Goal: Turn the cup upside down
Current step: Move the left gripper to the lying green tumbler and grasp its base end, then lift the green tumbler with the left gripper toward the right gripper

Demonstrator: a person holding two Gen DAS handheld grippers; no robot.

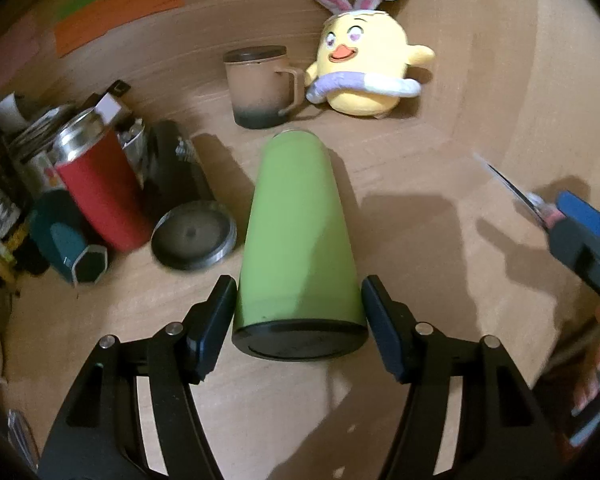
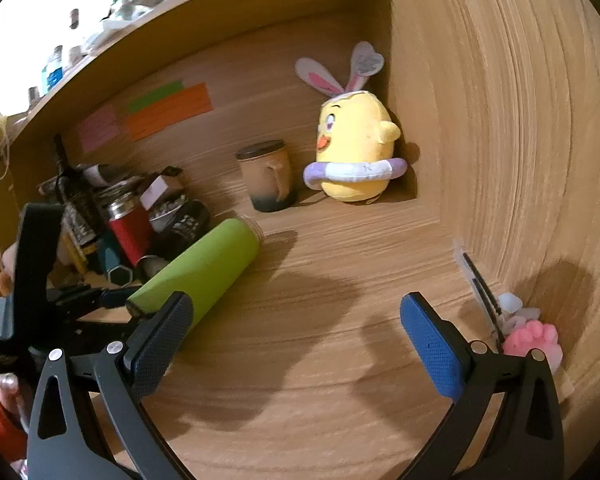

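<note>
A tall green cup (image 1: 296, 232) with a black base is held tilted, base toward my left wrist camera and mouth pointing away. My left gripper (image 1: 300, 320) is shut on it near the base, one pad on each side. In the right wrist view the green cup (image 2: 204, 268) slants up to the right above the wooden desk, with the left gripper at its lower end. My right gripper (image 2: 296, 340) is open and empty, to the right of the cup, above bare wood.
A brown lidded mug (image 1: 260, 84) and a yellow chick plush (image 1: 364, 72) stand at the back. A red tumbler (image 1: 100, 188), a round lid (image 1: 194, 236) and clutter lie left. Wooden walls close the back and right. Pens and a pink paw toy (image 2: 534, 340) lie right.
</note>
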